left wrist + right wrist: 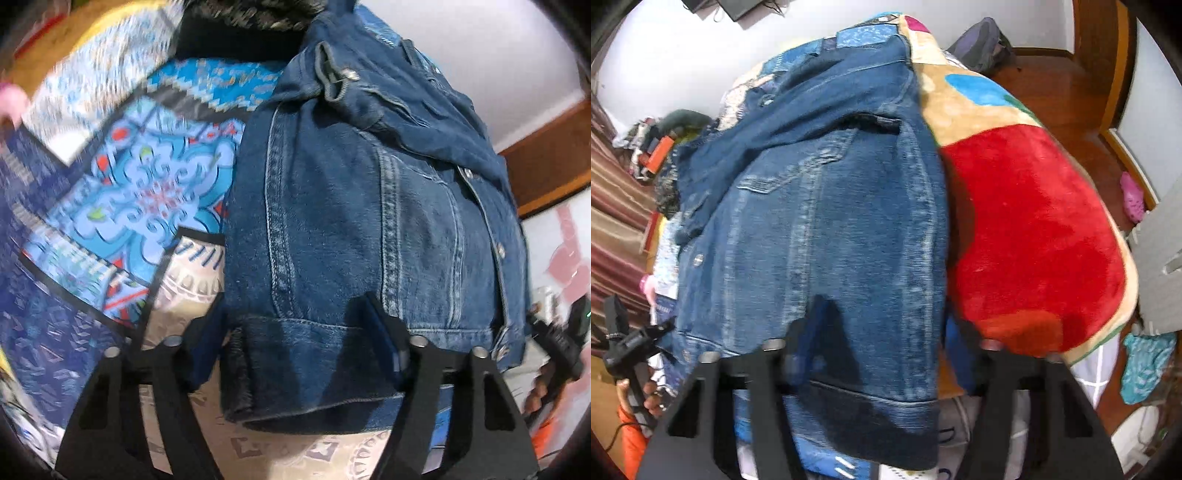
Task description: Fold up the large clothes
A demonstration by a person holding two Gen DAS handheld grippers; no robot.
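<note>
Through the left wrist camera, my left gripper (295, 343) has its jaws clamped on the hem of the denim jacket (369, 206), which lies on the patterned bedspread (140, 192). Through the right wrist camera, my right gripper (882, 343) pinches the hem beside the red blanket (1034, 240); I should lift both corners evenly.

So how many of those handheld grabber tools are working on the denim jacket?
2. The left gripper has its fingers around the denim jacket hem near one corner. The right gripper has its fingers around the hem near the other. No others seem hidden.

Both grippers (295, 332) (882, 343) tilted down (fingers parted)
</note>
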